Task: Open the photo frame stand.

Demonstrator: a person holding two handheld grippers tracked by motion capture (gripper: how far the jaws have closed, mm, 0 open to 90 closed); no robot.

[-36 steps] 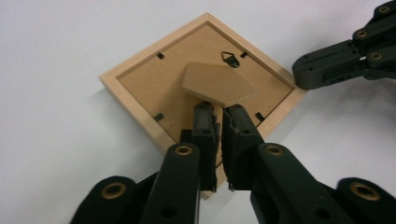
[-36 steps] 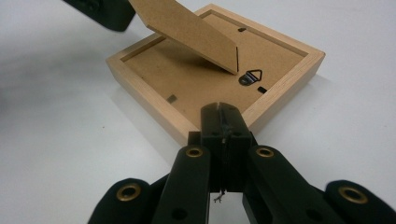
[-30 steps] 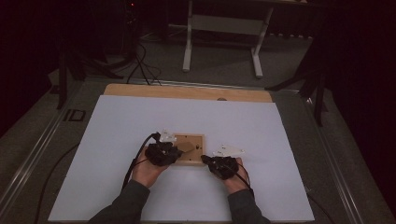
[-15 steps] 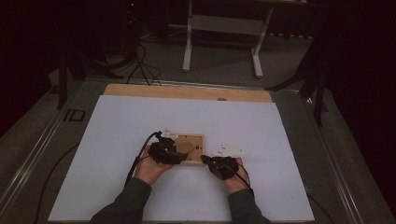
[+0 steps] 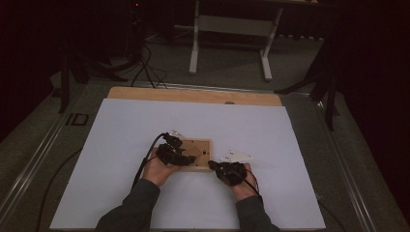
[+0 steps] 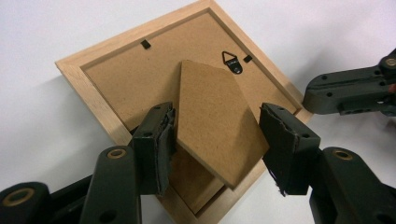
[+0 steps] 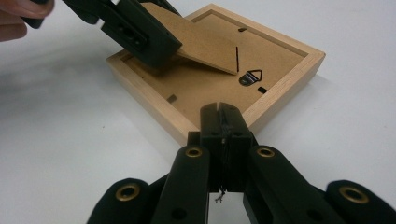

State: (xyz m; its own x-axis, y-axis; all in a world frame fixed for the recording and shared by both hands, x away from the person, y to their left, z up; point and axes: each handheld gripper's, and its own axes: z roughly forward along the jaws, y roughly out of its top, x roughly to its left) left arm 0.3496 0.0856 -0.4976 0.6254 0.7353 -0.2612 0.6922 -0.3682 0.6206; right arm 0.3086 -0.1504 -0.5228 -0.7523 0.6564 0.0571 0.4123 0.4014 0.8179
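A light wooden picture frame (image 5: pixel 202 145) lies face down on the white sheet, with its brown backing up (image 6: pixel 126 79). Its hardboard stand flap (image 6: pixel 215 126) is tilted up off the backing. My left gripper (image 6: pixel 217 144) straddles that flap. Its jaws have just been opening, and the pads now stand at the flap's two side edges without clearly pressing. It reaches in over the frame's left part (image 5: pixel 186 155). My right gripper (image 7: pixel 219 112) is shut with nothing between the jaws, its tip at the frame's near rim (image 7: pixel 280 70). A metal hanger (image 7: pixel 250 77) sits on the backing.
The white sheet (image 5: pixel 121 135) covers the table, and a bare wooden strip (image 5: pixel 193 95) runs along its far edge. Beyond the table stand a white frame's legs (image 5: pixel 196 43) and floor cables (image 5: pixel 145 63). Both forearms enter from the bottom.
The left gripper has shifted slightly toward the frame's middle. The right hand and the frame have not visibly moved.
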